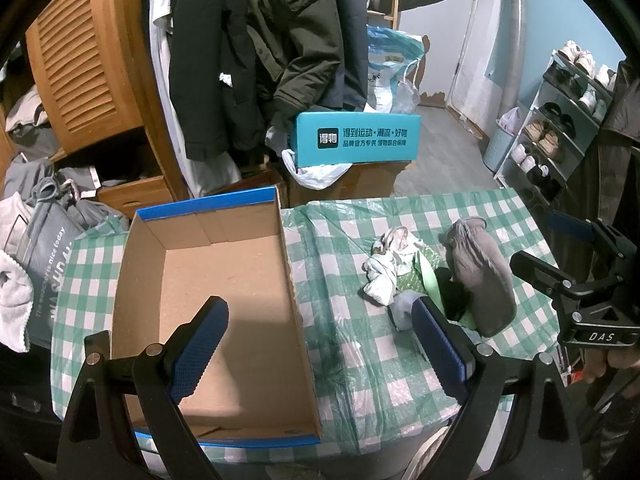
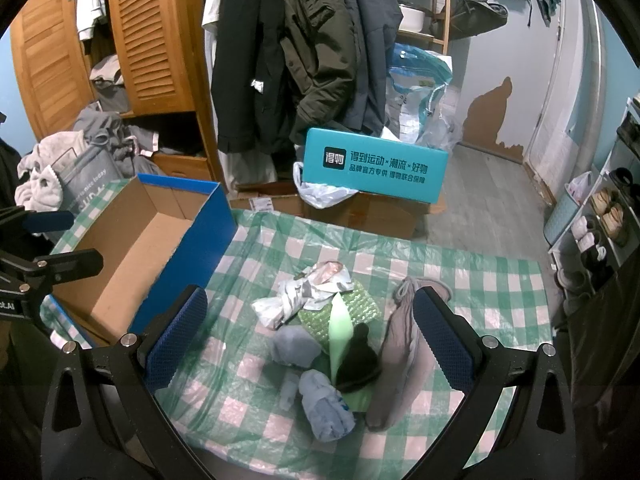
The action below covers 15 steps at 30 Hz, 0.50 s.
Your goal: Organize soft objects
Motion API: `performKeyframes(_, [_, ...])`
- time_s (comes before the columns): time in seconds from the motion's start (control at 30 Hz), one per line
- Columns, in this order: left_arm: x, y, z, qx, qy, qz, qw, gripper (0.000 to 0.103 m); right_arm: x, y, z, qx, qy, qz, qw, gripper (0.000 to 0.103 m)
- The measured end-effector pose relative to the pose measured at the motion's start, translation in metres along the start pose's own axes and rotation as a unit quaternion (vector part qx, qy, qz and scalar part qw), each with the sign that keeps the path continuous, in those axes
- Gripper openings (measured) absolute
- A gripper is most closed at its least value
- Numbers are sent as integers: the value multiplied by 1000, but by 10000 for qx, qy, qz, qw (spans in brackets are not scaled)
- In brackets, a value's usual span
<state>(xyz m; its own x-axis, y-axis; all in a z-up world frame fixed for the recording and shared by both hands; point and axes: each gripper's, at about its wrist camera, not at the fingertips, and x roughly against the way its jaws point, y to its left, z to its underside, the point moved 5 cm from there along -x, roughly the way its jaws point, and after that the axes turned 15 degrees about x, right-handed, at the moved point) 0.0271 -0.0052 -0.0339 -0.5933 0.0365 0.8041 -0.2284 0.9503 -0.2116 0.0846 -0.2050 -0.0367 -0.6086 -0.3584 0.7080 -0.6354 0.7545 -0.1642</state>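
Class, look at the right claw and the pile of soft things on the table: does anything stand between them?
Nothing visible does. The right claw is open above the pile with only air between; the box sits off to the left.

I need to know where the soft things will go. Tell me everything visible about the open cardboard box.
The open cardboard box with blue outer walls is a lidless, rectangular shoebox type: plain brown card inside, glossy blue outside and along the rim. It stands upright on the green-and-white checked tablecloth, left of the sock pile, and nothing shows inside it. The left gripper is above its near end, its fingers wide apart.
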Motion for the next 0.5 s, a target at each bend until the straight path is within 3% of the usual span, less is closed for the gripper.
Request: performKeyframes(0.5, [-1,-1,1,6,1,-4,10000,94,0,0,0,0,13,1,10000,102])
